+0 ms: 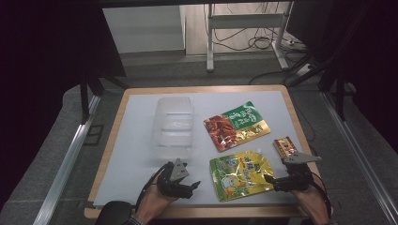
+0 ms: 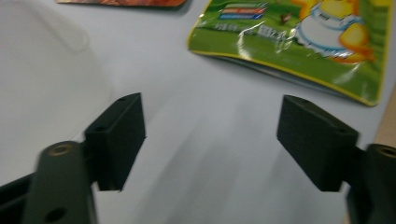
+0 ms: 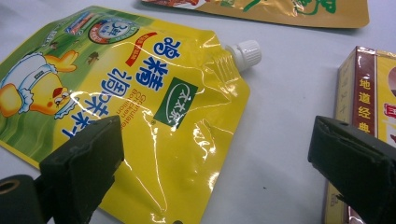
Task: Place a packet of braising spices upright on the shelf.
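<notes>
two hand-held grippers hovered at the near edge of the table, both with jaws apart and nothing between them.

the yellow spout pouch [image 1: 241,174] lay flat on the white table top [image 1: 136,140] between the two grippers, its white cap [image 3: 244,52] pointing toward the far side. the right gripper [image 1: 271,179] sat just beside the pouch's right edge, jaws spread, one pad over the pouch and the other by the small red and gold box [image 1: 284,146]. the left gripper [image 1: 196,184] was near the pouch's left edge, its jaws parted over bare table, gripping nothing. a clear plastic container [image 1: 172,127] stood beyond the left gripper, and a red and green pouch [image 1: 236,124] lay farther back, apart from the yellow one.
</notes>
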Tool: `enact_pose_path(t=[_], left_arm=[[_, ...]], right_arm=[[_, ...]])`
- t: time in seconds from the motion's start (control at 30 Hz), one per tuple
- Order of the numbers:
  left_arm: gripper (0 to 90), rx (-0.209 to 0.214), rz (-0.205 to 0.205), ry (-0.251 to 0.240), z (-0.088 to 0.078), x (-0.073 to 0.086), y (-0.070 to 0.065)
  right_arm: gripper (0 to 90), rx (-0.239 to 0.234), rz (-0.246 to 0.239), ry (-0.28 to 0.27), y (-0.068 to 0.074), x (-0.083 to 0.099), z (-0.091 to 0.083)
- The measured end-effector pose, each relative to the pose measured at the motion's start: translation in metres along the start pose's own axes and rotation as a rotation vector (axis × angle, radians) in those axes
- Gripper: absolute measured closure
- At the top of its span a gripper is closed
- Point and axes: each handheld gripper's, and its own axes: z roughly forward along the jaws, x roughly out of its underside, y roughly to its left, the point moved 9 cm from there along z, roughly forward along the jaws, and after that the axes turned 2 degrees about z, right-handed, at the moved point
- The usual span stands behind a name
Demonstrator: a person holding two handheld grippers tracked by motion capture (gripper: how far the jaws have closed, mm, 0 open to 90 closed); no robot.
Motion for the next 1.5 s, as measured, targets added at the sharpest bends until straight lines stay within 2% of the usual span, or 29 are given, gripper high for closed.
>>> enact_pose_path(t=[0.03, 0.17, 0.3, 0.53, 0.67, 1.0, 1.23, 1.37, 1.5], left_arm=[[30.6, 0.025, 0.002, 0.004, 0.002, -0.002, -0.004], [38.2, 0.056, 0.006, -0.006, 0.005, -0.007, -0.01], [45.9, 0.084, -0.009, -0.029, 0.008, -0.014, -0.014], [56.8, 0.11, -0.03, -0.052, 0.017, -0.023, -0.021], [62.8, 0.131, -0.018, -0.068, 0.022, -0.029, -0.027], [79.8, 0.168, 0.021, -0.063, 0.04, -0.037, -0.041], [87.4, 0.18, 0.046, -0.053, 0.055, -0.04, -0.048], [89.1, 0.208, 0.031, -0.076, 0.059, -0.043, -0.047], [89.7, 0.224, 0.02, -0.065, 0.06, -0.041, -0.045]], right_arm=[[3.5, -0.001, 0.001, -0.002, 0.0, 0.0, 0.0], [3.5, -0.003, 0.002, -0.002, 0.0, 0.0, 0.0], [3.5, -0.004, 0.002, -0.003, 0.0, -0.001, 0.0], [3.5, -0.001, 0.0, 0.001, 0.0, 0.0, 0.0], [3.3, 0.0, 0.004, 0.003, 0.0, 0.0, 0.001], [2.8, -0.003, 0.008, 0.001, 0.001, 0.0, 0.0], [2.0, -0.007, 0.016, -0.006, 0.0, -0.001, 0.0], [1.8, -0.013, 0.017, -0.009, 0.001, -0.001, 0.0], [1.7, -0.011, 0.013, -0.005, 0.001, -0.001, 0.0]])
